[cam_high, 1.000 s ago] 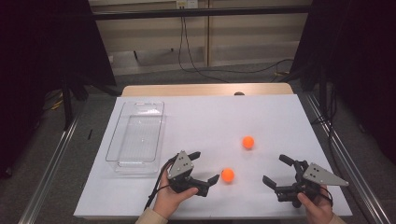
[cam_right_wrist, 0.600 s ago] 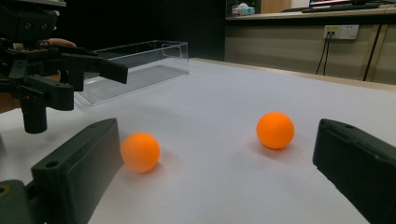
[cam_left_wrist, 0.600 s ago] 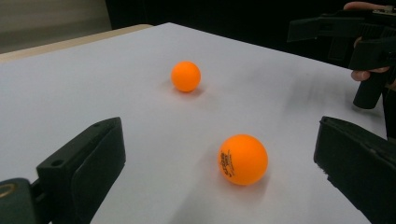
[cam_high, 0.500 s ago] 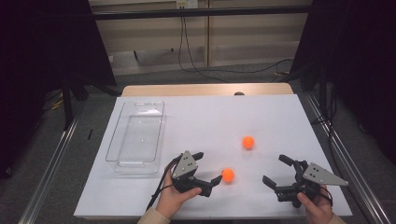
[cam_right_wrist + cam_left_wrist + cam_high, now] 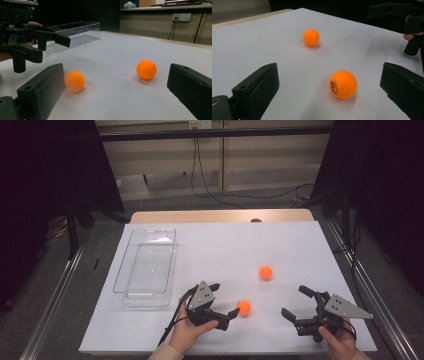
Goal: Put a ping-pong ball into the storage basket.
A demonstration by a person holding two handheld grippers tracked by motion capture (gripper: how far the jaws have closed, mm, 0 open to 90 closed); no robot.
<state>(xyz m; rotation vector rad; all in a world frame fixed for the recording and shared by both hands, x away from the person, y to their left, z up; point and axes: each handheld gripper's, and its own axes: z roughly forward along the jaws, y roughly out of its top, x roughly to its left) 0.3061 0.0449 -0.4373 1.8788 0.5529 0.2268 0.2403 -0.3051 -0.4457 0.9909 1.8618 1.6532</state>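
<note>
On the white desk (image 5: pixel 210 245), the left tool (image 5: pixel 226 301) lies near the front edge with its jaws spread wide, and the nearer orange ball (image 5: pixel 244 307) sits on the desk just off its open jaws, touching neither. The right tool (image 5: pixel 296 304), at the near right, is also wide open and holds nothing. A second orange ball (image 5: pixel 266 272) rests farther back, and a clear plastic tray (image 5: pixel 128 285) stands at the left.

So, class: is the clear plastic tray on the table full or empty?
Empty. The high view shows only the ribbed floor of the clear tray; both orange balls sit outside on the white table.
</note>
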